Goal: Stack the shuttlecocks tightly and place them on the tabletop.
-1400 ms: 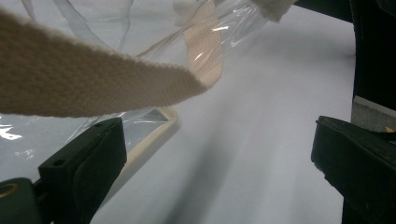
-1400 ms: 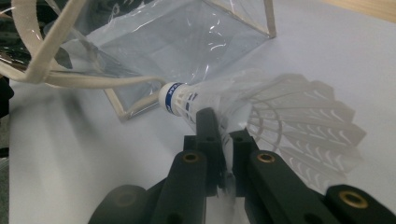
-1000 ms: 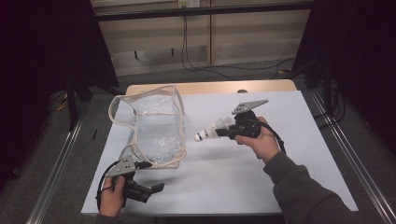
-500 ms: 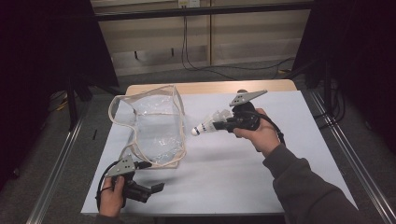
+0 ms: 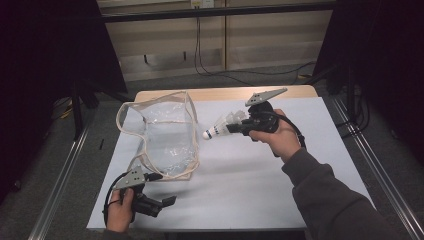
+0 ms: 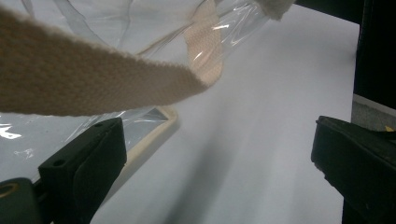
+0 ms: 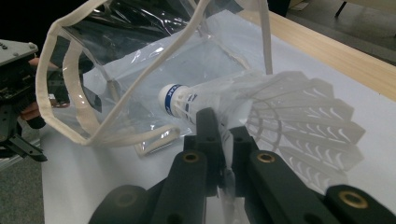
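A clear plastic bag with cream webbing trim lies on the left half of the white table, its mouth open toward the right. My right gripper hovers just right of that mouth, shut on the skirt of a white shuttlecock whose cork points at the bag. In the right gripper view the jaws pinch the shuttlecock at its skirt, the bag close ahead. My left gripper rests at the front left by the bag's near corner, open. A cream strap crosses above its jaws, untouched.
A wooden strip runs along the table's far edge. Metal rails flank the table on both sides, with dark floor and cables beyond. The white surface right of the bag lies bare.
The right gripper has lifted with the shuttlecock and drifted slightly toward the far side. The left gripper and the bag have stayed put.
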{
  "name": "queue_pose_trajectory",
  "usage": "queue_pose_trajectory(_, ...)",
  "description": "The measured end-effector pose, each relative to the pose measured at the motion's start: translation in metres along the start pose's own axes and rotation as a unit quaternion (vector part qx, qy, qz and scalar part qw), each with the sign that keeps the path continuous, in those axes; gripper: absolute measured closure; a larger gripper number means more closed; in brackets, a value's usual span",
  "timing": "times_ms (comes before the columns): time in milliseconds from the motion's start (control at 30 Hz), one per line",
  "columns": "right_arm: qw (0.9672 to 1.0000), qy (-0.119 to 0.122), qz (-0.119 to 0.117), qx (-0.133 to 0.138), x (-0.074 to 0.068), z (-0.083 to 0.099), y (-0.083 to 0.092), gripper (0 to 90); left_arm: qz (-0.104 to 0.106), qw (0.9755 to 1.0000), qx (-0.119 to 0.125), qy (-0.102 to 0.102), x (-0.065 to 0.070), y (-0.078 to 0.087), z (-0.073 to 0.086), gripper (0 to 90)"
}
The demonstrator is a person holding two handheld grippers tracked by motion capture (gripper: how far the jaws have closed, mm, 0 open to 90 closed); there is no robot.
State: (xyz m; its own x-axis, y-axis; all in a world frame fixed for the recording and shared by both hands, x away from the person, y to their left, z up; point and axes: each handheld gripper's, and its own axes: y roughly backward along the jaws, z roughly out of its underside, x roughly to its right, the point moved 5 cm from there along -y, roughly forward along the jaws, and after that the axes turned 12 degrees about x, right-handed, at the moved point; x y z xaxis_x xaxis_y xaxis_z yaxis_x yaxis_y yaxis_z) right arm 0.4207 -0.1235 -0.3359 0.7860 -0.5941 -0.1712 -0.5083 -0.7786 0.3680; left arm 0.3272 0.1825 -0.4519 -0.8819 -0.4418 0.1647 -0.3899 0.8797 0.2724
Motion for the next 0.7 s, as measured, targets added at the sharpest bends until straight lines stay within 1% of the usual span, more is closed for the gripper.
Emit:
queue_pose_trajectory(133,1.0,0.0,-0.001,0.004,-0.002,-0.007,-0.001,87.7,0.0,1.0,0.001,0.0,0.0,0.0,0.0,3.4)
queue_pose_trajectory(233,1.0,0.007,-0.004,0.003,-0.004,-0.011,-0.002,87.7,0.0,1.0,0.002,0.001,0.0,0.0,0.0,3.4)
queue_pose_trajectory(400,0.9999,0.011,-0.005,0.004,-0.006,-0.018,-0.003,87.7,0.0,1.0,0.001,0.001,-0.001,0.001,0.0,3.4)
queue_pose_trajectory(467,0.9999,0.011,-0.006,0.004,-0.006,-0.019,-0.002,87.7,0.0,1.0,0.001,0.001,-0.001,0.001,0.0,3.4)
queue_pose_trajectory(567,0.9999,0.004,-0.005,0.011,-0.004,-0.023,0.001,87.7,-0.001,1.0,0.001,0.001,-0.001,0.001,0.0,3.4)
queue_pose_trajectory(700,0.9999,0.009,-0.003,0.013,-0.004,-0.029,0.005,87.7,-0.001,1.0,0.0,0.0,-0.001,0.001,0.0,3.4)
